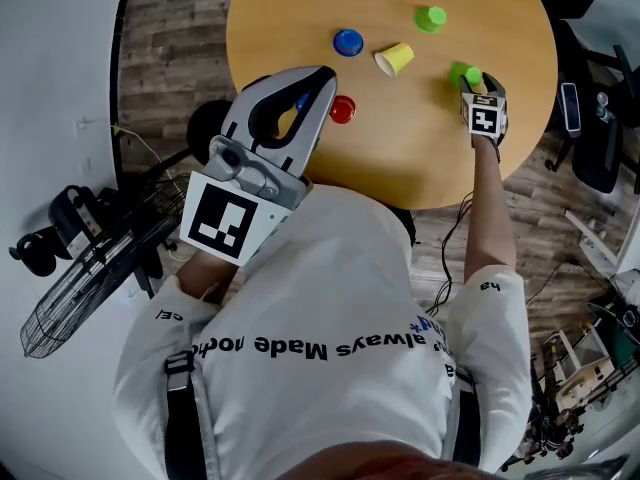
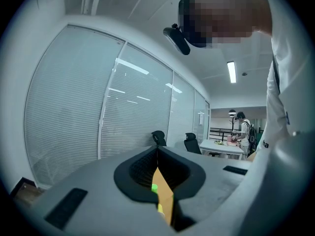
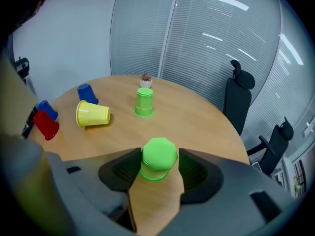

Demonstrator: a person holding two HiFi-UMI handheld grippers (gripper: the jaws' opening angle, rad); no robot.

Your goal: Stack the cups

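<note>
The right tongs (image 3: 158,155) stand open astride an upside-down green cup (image 3: 158,162) on the tabletop (image 3: 197,117), while the left tongs (image 2: 157,151) are closed, holding nothing.

We read "always Made" in black print across the back of the white shirt (image 1: 330,268), and "ha" on its right sleeve (image 1: 495,313).

The left gripper (image 2: 157,152), jaws together, faces window blinds (image 2: 74,107) and office chairs (image 2: 158,137).
</note>
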